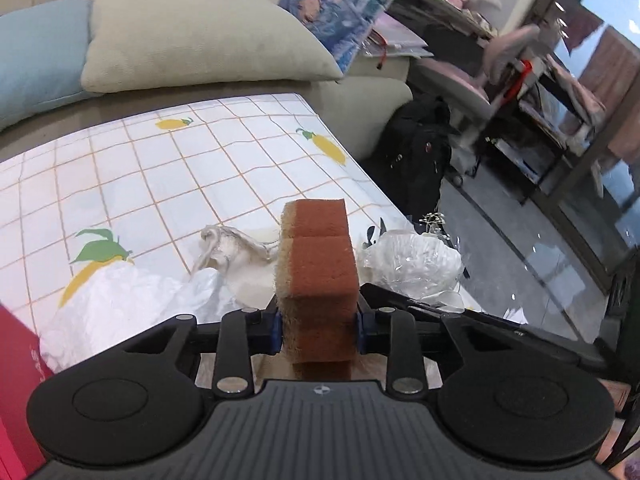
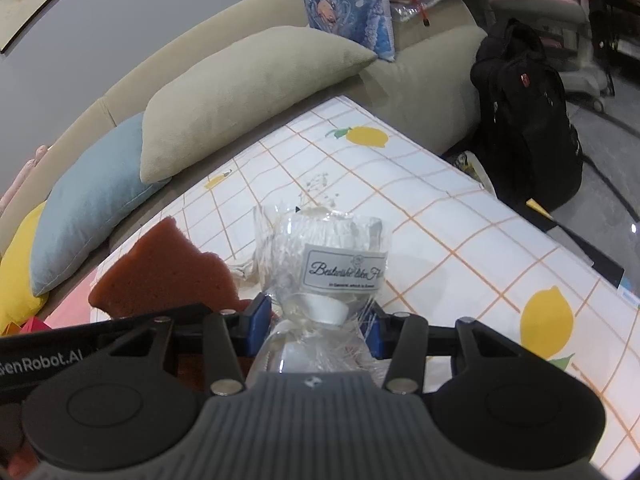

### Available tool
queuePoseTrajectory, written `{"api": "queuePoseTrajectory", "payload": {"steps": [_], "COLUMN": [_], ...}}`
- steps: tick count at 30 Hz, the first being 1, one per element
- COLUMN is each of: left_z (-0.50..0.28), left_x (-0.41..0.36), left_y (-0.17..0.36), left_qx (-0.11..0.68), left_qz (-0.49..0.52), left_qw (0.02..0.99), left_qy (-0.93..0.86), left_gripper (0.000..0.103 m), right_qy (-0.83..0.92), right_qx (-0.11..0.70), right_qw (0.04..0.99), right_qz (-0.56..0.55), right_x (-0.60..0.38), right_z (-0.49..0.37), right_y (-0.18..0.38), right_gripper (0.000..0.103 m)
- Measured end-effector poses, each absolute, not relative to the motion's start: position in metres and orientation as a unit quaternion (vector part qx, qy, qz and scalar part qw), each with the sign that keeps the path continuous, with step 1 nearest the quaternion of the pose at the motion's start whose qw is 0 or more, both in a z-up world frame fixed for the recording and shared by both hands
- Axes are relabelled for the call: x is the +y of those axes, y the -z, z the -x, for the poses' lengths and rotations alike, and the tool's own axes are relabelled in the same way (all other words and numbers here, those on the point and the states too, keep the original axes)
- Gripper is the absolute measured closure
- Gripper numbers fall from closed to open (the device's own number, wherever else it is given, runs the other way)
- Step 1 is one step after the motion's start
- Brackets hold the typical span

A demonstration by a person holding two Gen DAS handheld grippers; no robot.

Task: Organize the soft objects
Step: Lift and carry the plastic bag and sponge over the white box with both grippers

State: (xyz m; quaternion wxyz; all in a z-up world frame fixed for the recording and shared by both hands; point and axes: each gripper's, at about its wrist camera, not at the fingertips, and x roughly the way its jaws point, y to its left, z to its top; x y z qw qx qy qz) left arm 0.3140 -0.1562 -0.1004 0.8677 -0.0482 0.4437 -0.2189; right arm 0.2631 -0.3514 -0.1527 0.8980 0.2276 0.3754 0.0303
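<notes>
Left gripper (image 1: 319,330) is clamped tight on the reddish-brown rectangular sponge with a tan scouring side (image 1: 318,264), held upright above the lemon-print grid tablecloth (image 1: 168,168). Right gripper (image 2: 316,326) is pinched on the clear cellophane-wrapped bundle with a white ribbon and label (image 2: 326,268); the sponge shows at nine o'clock. A beige cushion (image 2: 248,96) sits at twelve o'clock.

We see a lemon-print checked tablecloth (image 2: 440,216) before a beige sofa (image 2: 424,92). On the sofa rest a beige cushion (image 1: 192,36), a pale blue cushion (image 2: 92,204) and a yellow cushion (image 2: 16,272). A black backpack (image 2: 528,112) stands just beside the sofa.
</notes>
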Motion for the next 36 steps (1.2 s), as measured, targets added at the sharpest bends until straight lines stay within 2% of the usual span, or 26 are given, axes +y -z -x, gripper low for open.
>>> {"api": "queuePoseTrajectory", "payload": {"steps": [8,19,29,36], "left_z": [-0.282,-0.200,-0.128,-0.104], "left_x": [-0.144,-0.103,-0.012,0.053], "left_y": [0.060,0.007,-0.028,-0.031], "left_qx": [0.401,0.356,0.314,0.328], "left_qz": [0.037,0.029,0.058,0.081], "left_qw": [0.895,0.917,0.942,0.941], "left_qy": [0.193,0.177,0.102,0.018], "left_gripper": [0.068,0.068,0.068,0.068], "right_qy": [-0.057,-0.103,-0.238,-0.319], "right_qx": [0.334,0.308,0.305,0.290], "right_qw": [0.922,0.931,0.913,0.899], "right_qz": [-0.187,-0.168,-0.126,-0.076], "right_x": [-0.342,-0.312,-0.219,-0.150], "right_z": [-0.239,-0.184,-0.121,-0.101], "right_y": [0.133,0.085,0.040,0.008], "right_gripper": [0.056,0.056,0.056,0.056]}}
